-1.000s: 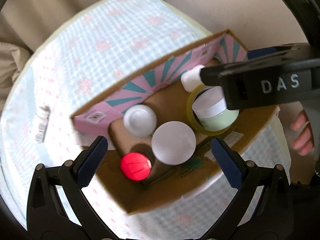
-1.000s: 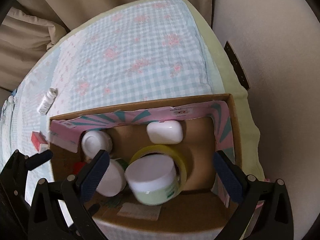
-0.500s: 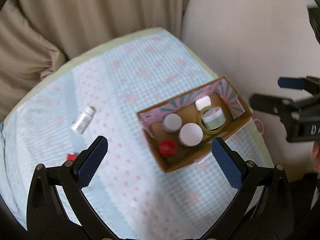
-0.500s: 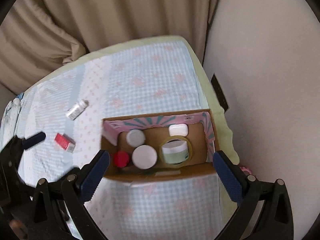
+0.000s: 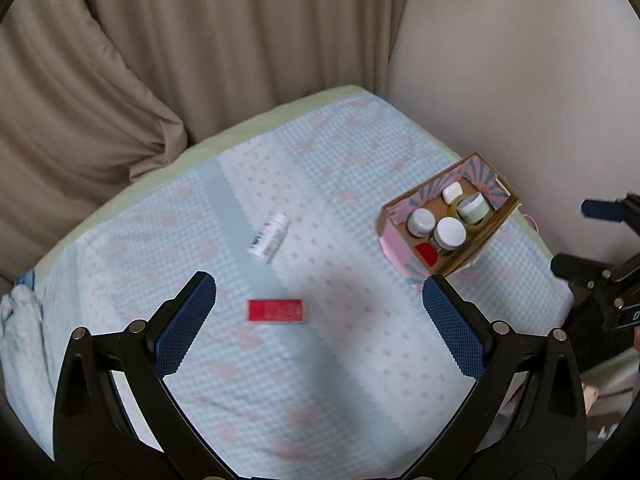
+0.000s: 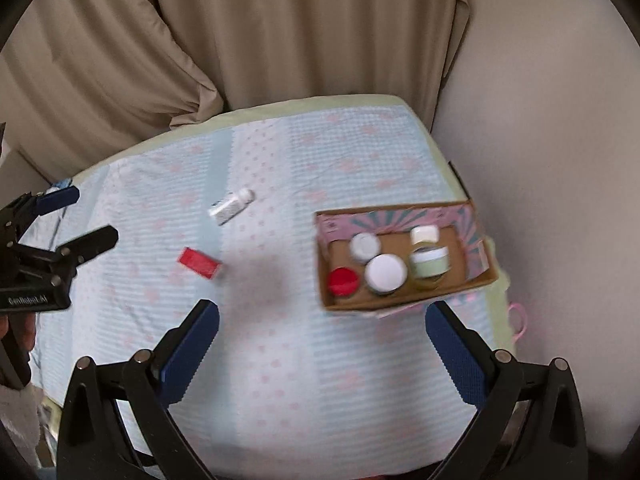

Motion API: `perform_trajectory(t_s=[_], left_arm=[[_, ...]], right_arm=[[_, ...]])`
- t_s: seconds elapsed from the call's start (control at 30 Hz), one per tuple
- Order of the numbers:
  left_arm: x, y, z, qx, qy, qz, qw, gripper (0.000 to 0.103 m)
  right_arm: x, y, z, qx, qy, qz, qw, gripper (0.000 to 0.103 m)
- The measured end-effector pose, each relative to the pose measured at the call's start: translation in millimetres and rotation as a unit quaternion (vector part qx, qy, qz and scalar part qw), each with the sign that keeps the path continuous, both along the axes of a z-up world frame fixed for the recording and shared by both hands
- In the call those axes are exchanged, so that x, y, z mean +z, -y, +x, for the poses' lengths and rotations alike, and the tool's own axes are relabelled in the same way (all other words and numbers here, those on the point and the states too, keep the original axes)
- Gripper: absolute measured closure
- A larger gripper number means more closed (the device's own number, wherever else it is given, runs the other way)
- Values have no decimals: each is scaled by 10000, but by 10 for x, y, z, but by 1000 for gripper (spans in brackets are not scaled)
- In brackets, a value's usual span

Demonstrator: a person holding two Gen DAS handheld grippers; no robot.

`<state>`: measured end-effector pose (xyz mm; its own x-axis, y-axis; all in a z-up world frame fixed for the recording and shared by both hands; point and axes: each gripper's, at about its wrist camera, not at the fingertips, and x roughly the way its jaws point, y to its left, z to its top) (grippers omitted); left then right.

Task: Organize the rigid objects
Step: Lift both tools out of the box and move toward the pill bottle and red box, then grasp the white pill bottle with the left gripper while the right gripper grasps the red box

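A cardboard box with a pink and teal lining stands at the bed's right edge. It holds several jars, among them a red-lidded one, a white-lidded one and a green jar inside a tape ring. A white bottle and a small red box lie loose on the cover. My left gripper is open and empty, high above the red box. My right gripper is open and empty, high above the bed, nearer than the cardboard box.
The bed has a pale blue checked cover with pink flowers. Beige curtains hang behind it and a plain wall stands to the right. Each gripper shows at the edge of the other's view.
Both grippers have pulled far back and up from the cardboard box, so the whole bed now shows. The box's contents have not moved.
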<state>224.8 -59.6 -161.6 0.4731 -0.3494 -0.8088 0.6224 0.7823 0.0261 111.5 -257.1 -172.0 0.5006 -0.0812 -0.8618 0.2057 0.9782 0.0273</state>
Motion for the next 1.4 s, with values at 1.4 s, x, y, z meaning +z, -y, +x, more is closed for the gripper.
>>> perform_trajectory(t_s=[1.4], left_arm=[[-3454,988,3009,-2022,-2028,2162,9334,16]], right_arm=[[-3107,-2211,2439,4030,-1648,-1415,8891,6]])
